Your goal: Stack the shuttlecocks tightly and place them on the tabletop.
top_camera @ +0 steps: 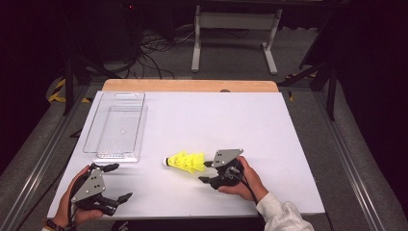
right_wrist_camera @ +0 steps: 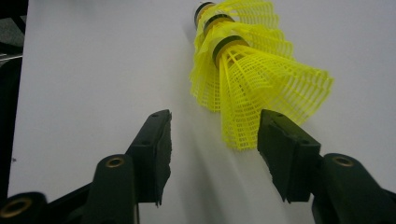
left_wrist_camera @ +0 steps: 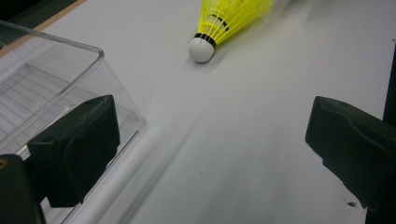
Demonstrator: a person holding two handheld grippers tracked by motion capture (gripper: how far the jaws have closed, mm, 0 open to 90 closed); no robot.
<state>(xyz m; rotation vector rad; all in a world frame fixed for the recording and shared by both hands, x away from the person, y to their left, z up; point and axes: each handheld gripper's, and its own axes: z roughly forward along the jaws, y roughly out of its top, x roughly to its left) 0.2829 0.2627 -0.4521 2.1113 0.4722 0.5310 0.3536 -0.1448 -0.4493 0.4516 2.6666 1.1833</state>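
Now the stack of yellow shuttlecocks is lying on its side on the white table, near the clear plastic tray. The right gripper is reaching for the skirt end with jaws wide; it should probably close softly, because the mesh bends. The left gripper is waiting wide open beside the tray.

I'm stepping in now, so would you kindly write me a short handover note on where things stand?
Right gripper: open, jaws either side of the skirt end of the yellow shuttlecocks, not yet closed.
Left gripper: open, holds nothing, near the table's front left.
The shuttlecocks are nested in a stack and lie on their side on the white table; the clear tray at left holds nothing.
Done: nothing moved yet.
Left: probably grip the stack and put it in the tray.
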